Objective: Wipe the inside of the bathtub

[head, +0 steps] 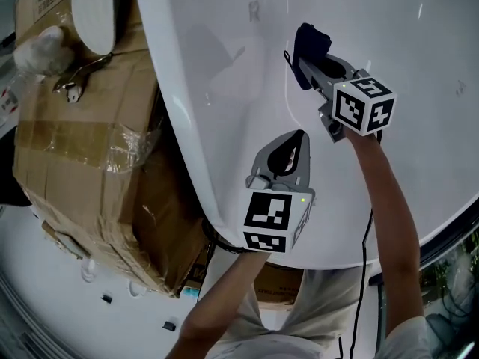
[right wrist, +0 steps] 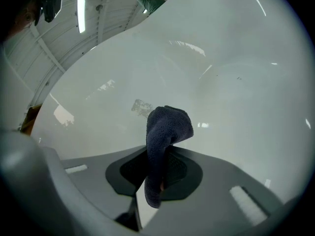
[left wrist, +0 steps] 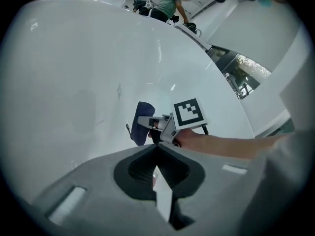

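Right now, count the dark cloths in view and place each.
1: the dark cloth is pinched in the right gripper, inside the bathtub. None other shows.

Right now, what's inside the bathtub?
The right gripper, shut on a dark blue cloth, is at the white bathtub wall. The left gripper is shut and empty, near the rim. The cloth covers the wall behind it; no drain is in view.
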`<state>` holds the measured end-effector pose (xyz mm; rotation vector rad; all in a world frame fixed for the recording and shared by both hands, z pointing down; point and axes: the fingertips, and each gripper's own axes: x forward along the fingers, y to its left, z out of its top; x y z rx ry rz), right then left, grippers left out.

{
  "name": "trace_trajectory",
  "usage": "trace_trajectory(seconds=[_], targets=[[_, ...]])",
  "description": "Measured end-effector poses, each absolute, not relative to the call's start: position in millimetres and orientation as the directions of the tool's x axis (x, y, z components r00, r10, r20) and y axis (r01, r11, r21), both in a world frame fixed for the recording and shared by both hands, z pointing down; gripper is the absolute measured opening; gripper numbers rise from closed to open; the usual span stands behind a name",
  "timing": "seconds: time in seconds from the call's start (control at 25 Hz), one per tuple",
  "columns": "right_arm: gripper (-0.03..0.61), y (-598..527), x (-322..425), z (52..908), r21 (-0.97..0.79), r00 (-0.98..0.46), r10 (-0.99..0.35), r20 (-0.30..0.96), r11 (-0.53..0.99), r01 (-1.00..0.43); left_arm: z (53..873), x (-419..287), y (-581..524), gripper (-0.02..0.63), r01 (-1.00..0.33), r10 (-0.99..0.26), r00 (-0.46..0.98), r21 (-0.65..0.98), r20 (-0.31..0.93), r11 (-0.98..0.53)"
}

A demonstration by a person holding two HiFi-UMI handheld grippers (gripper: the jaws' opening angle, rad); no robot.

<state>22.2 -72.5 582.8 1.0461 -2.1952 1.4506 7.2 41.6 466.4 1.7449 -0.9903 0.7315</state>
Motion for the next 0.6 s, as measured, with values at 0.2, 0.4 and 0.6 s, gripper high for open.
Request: trace_trajectory(seconds=[0.2,0.4,0.6], targets=[[0.051,-75.1,26.4,609.1,-0.662,-0.669,-0.402,0.626,0.179,-0.727,478.3,16.4,39.8,-0.003,-0.857,-0.268,0.510,0.459,0.817,-0.234],[0.051,-82.9,23.6,632.5,-0.672,-0.690,-0.384,0.614,0.205,-0.712,493.0,15.5,26.1,-0.003,-0.865,-0.275,0.498,0.450,0.822,-0.222],[0.051,-87.2,22.8,653.1,-0.682,-0.690,-0.378,0.618,0.180,-0.709,511.1,14.9,16.6,-0.002,-0.874,-0.281,0.484,0.445,0.828,-0.195]])
